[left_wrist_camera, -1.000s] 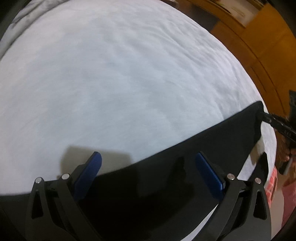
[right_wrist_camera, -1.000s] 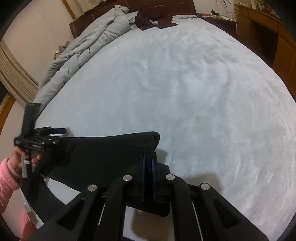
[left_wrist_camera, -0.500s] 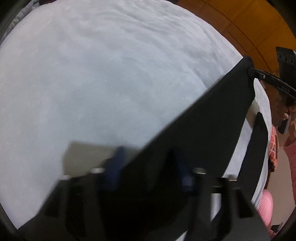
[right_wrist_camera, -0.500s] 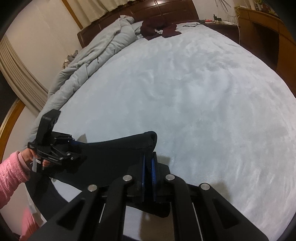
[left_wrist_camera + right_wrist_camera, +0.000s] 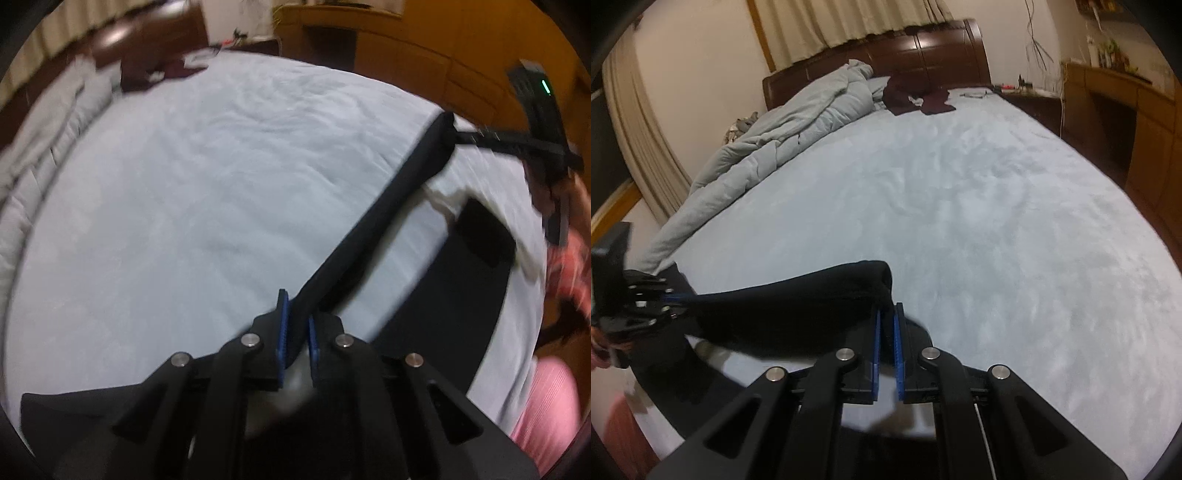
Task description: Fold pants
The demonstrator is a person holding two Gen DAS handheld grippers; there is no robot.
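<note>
**A:** Where do you stand with it?

**B:** Start close in. Your left gripper [image 5: 295, 325] has its blue pads pinched on one end of the black pants [image 5: 373, 229], and your right gripper [image 5: 885, 325] is clamped on the other end. Between them the cloth hangs as a taut band above the pale blue bed [image 5: 979, 206], lifted, not laid out.

**A:** So how much is done?

**B:** I'd judge you are early: no finished fold shows. You have yet to lay the pants down, double them over and smooth them.

**A:** What can't you make out?

**B:** The legs drop past the near bed edge, so you cannot tell whether they hang matched or twisted. The left view is blurred. Farther off, a bunched duvet [image 5: 783, 125] and a dark red garment [image 5: 916, 98] lie by the headboard [image 5: 923, 44], well apart from your work.
</note>
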